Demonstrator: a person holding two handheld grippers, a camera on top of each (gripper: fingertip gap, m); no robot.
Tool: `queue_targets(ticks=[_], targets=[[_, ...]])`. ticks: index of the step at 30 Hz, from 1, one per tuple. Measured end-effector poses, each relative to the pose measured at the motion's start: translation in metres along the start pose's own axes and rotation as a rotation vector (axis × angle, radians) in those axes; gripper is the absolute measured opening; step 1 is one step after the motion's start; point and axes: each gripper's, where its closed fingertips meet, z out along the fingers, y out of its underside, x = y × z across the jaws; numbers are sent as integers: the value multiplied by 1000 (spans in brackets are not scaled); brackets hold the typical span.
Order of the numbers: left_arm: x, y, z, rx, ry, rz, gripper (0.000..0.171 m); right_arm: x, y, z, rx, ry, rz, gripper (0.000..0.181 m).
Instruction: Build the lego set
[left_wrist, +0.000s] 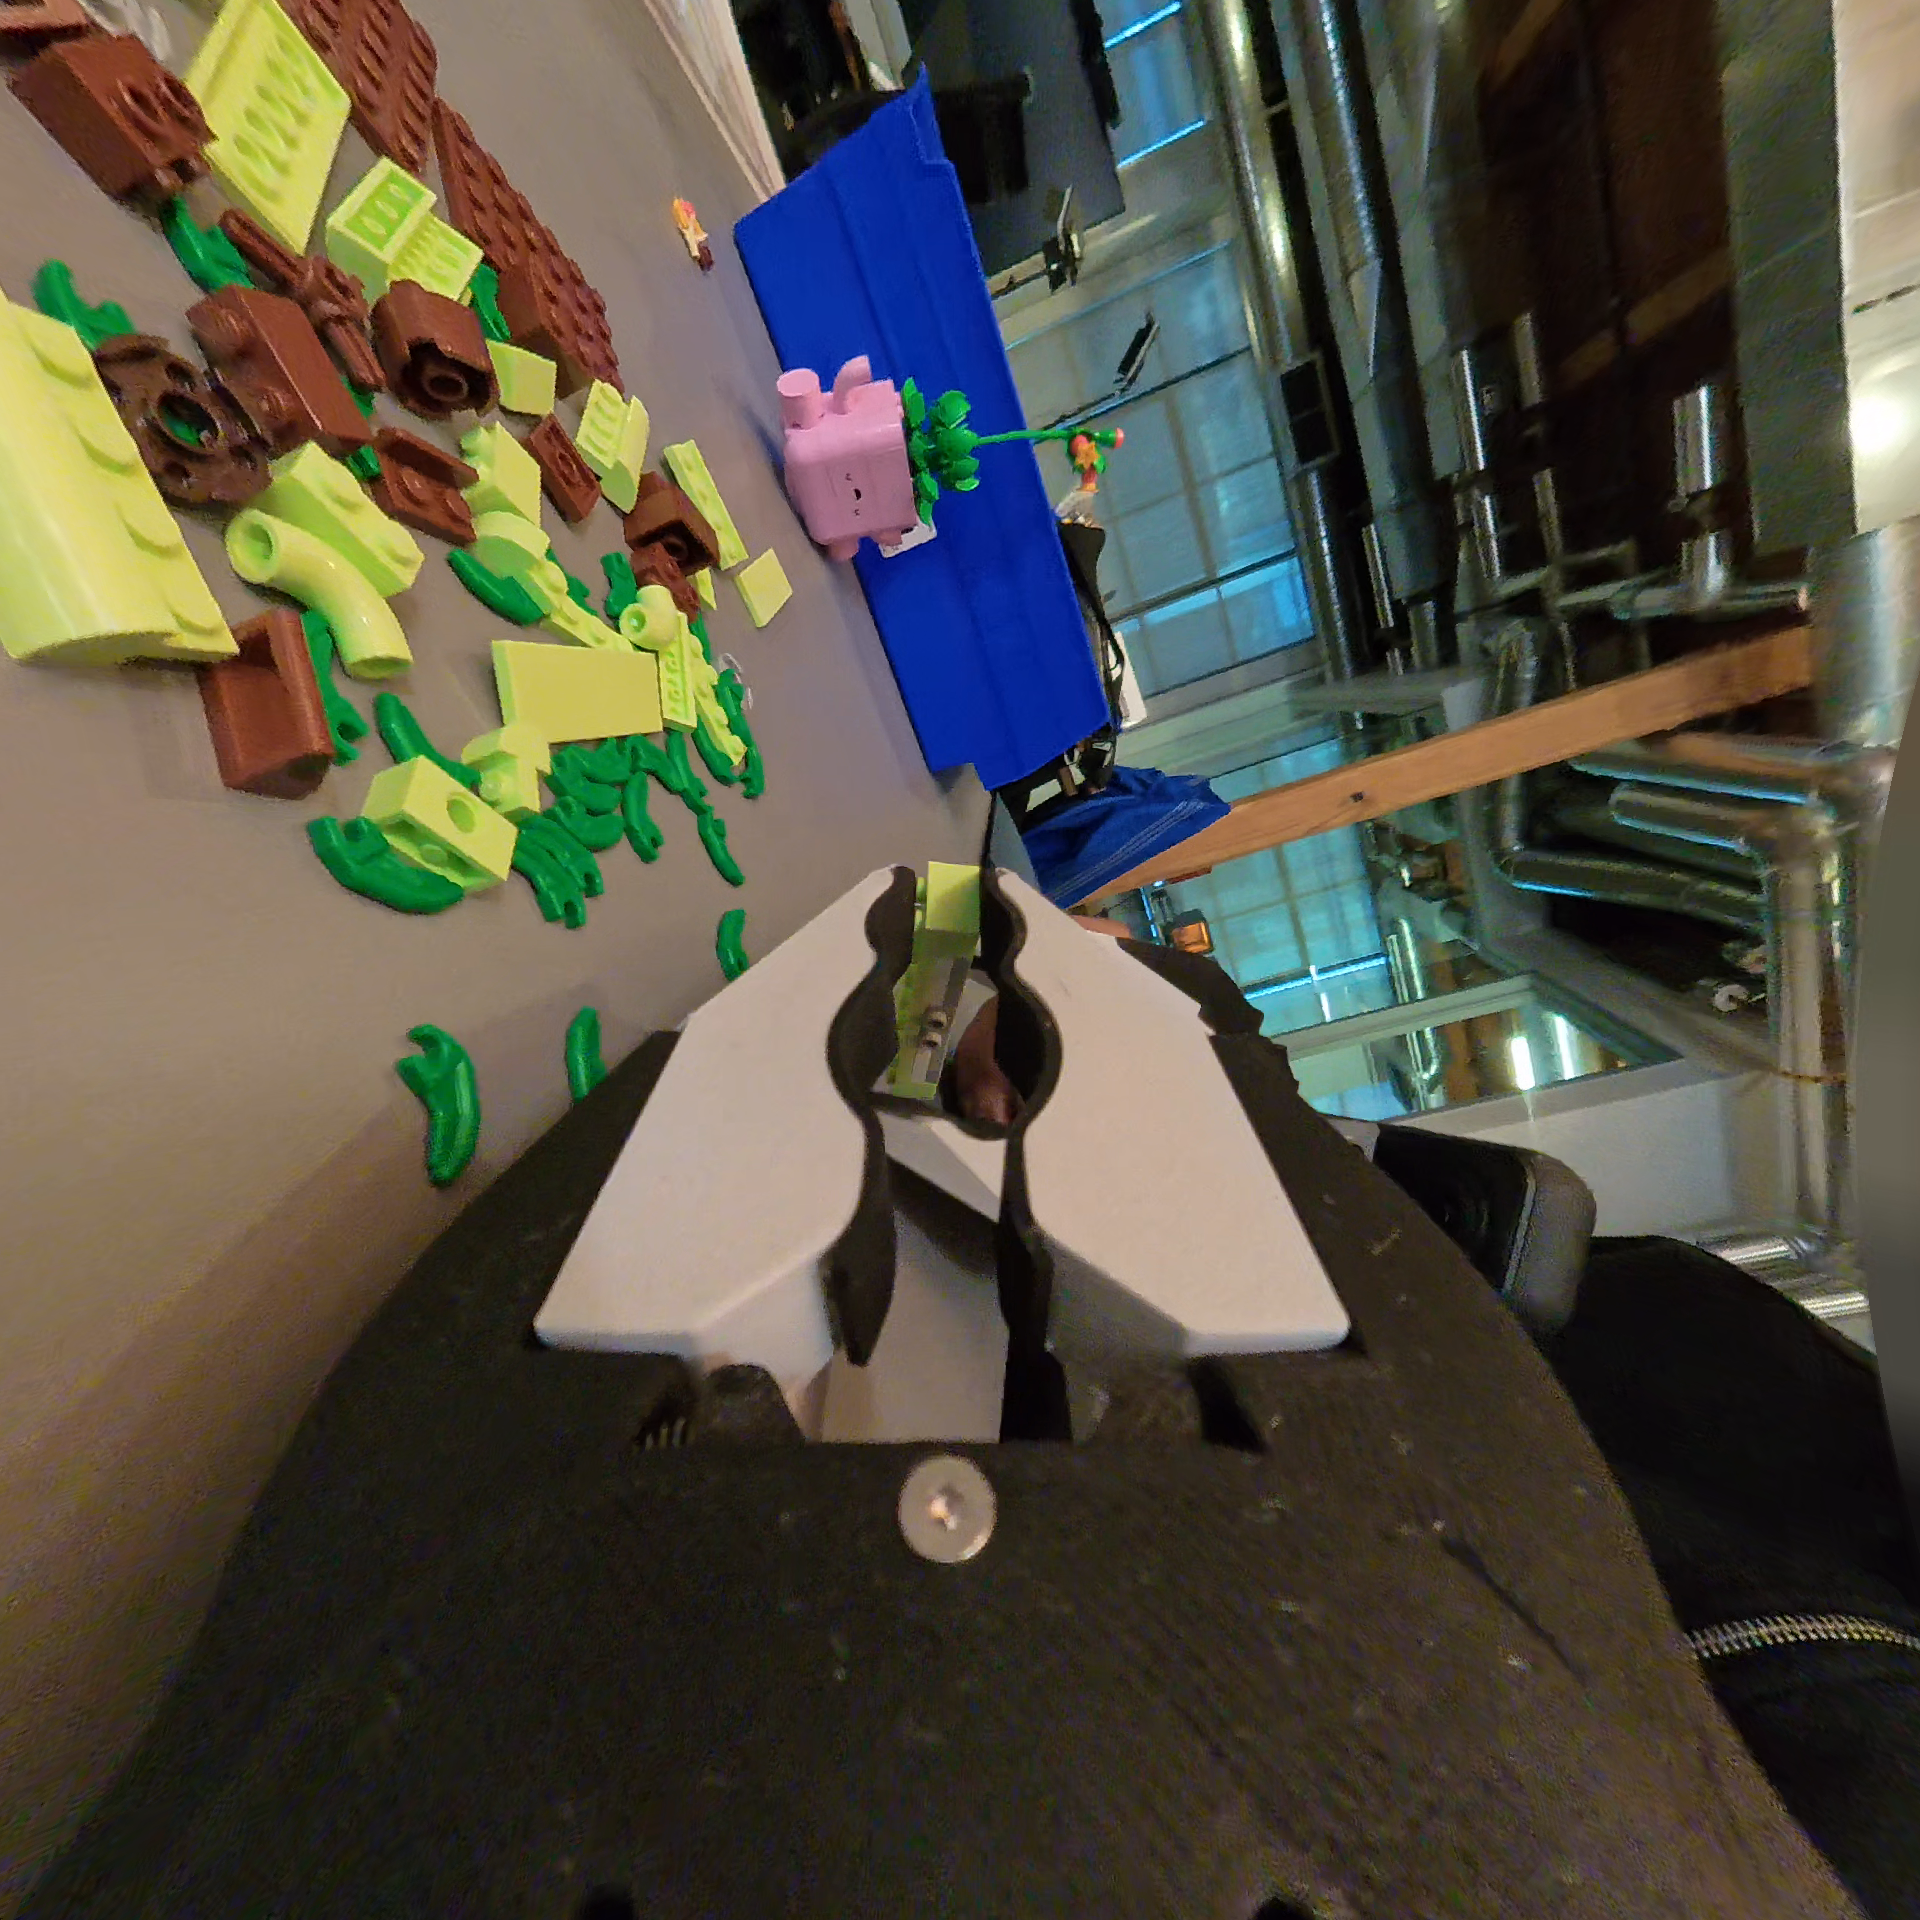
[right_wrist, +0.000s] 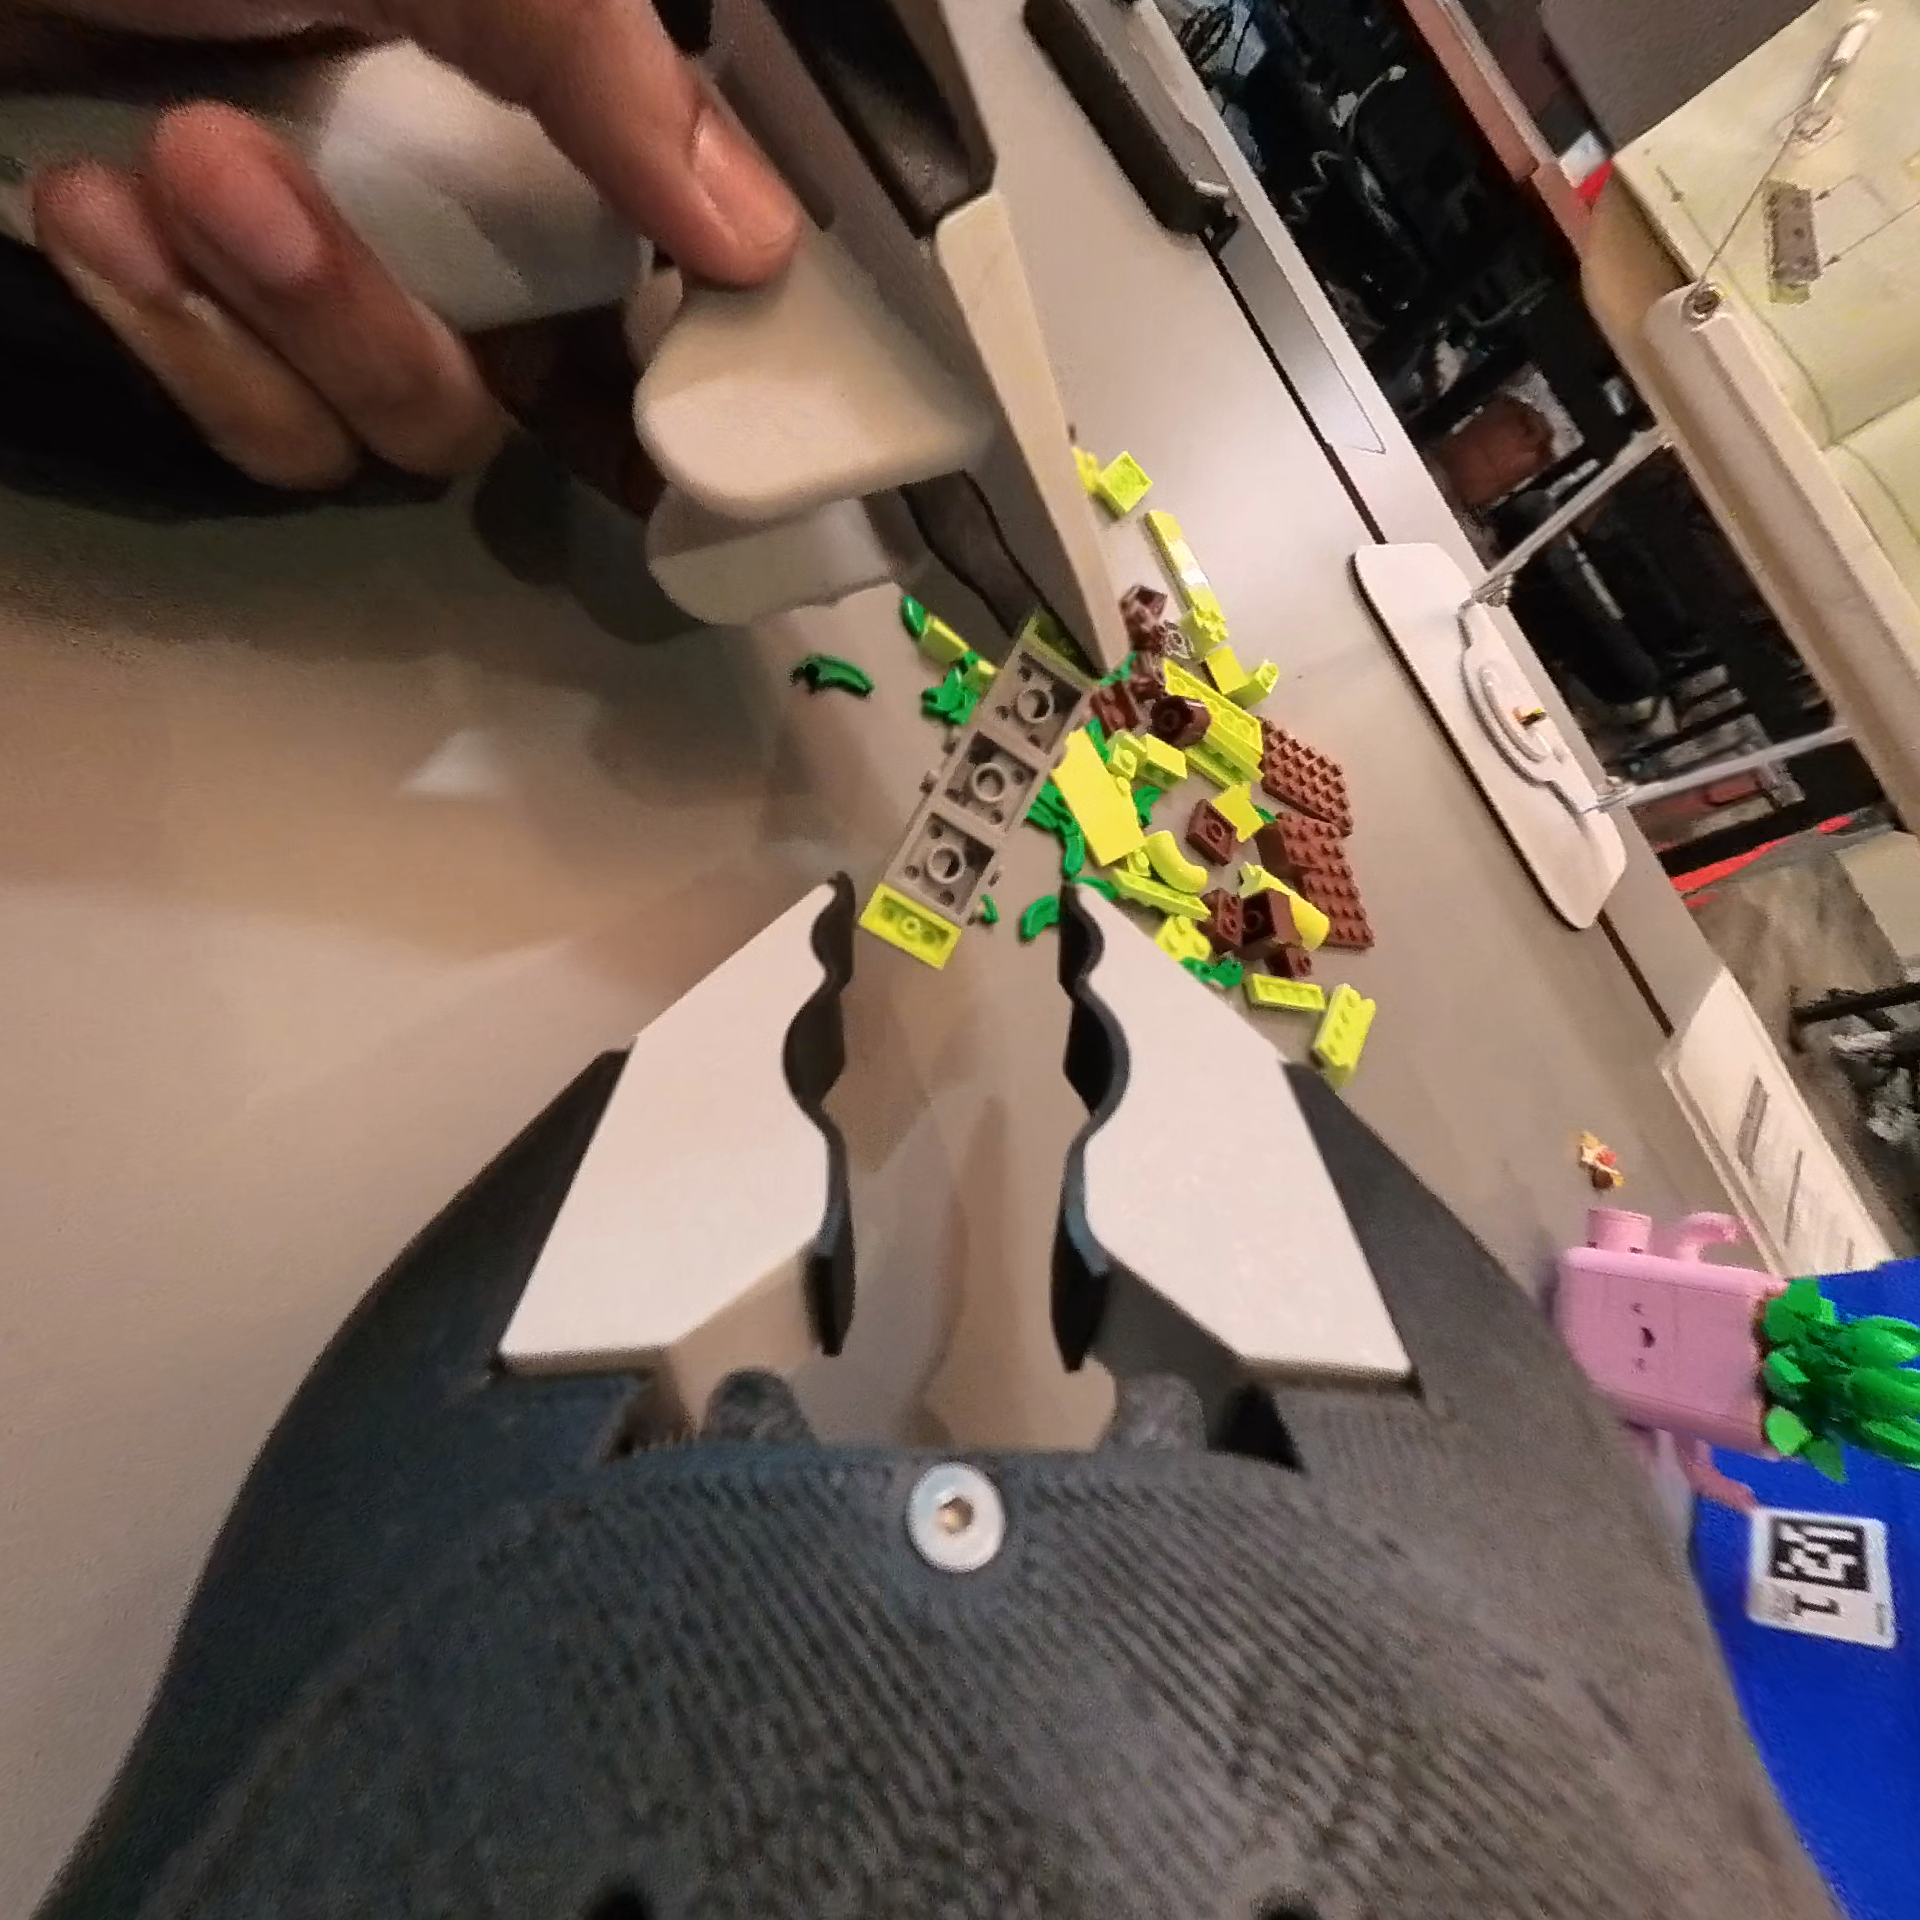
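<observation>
Left gripper (left_wrist: 948, 914) clamps a grey-and-lime brick strip (right_wrist: 977, 795) (3 grey bricks); right gripper (right_wrist: 954, 914) gapes empty above the bench (right_wrist: 312, 935)

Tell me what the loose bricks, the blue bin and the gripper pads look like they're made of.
Loose bricks: hard moulded plastic, glossy, with crisp studs and highlights.
Blue bin: likely rigid plastic, smooth, with moulded ribs and a soft sheen.
Left gripper pads: probably matte black rubber or printed plastic, wavy-edged; unclear which.
</observation>
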Motion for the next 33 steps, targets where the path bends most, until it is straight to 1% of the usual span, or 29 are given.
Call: queue_targets(ticks=[3,7,8,10,12,14,15,18,20,21,22,23,25,27,29,31,33], targets=[[2,-1,0,8,13,-8,11,4,-9,-8,78,-9,40,23],[6,-1,-1,1,32,12,12,10,-17,-16,152,-10,82,19],[7,0,-1,-8,31,31,17,11,-18,-17,165,-19,102,18],[12,0,0,-16,49,84,34,16,-19,-21,192,-41,164,17],[16,-1,0,-15,47,160,46,26,-14,-25,200,-75,273,16],[20,-5,-1,-6,19,281,59,34,-7,-25,197,-173,447,16],[23,-4,-1,-15,-1,367,63,35,-5,-26,197,-257,558,16],[21,7,5,-108,-112,672,68,32,-6,-35,247,-584,935,16],[19,18,8,-171,-166,856,68,35,-9,-42,312,-762,1172,16],[20,24,10,-197,-167,931,68,37,-8,-44,327,-821,1255,16],[23,31,12,-222,-157,999,68,38,-8,-46,334,-856,1295,15],[25,35,14,-234,-159,1058,65,37,-8,-47,328,-869,1300,15],[26,39,16,-235,-184,1159,52,29,-6,-48,282,-894,1277,16],[23,42,18,-251,-210,1225,42,24,-9,-50,277,-938,1278,16],[20,47,19,-283,-214,1254,33,25,-11,-53,297,-969,1309,16],[21,48,20,-283,-207,1272,32,28,-12,-55,315,-997,1336,16],[23,47,19,-271,-205,1273,17,29,-12,-58,332,-1029,1359,16]])
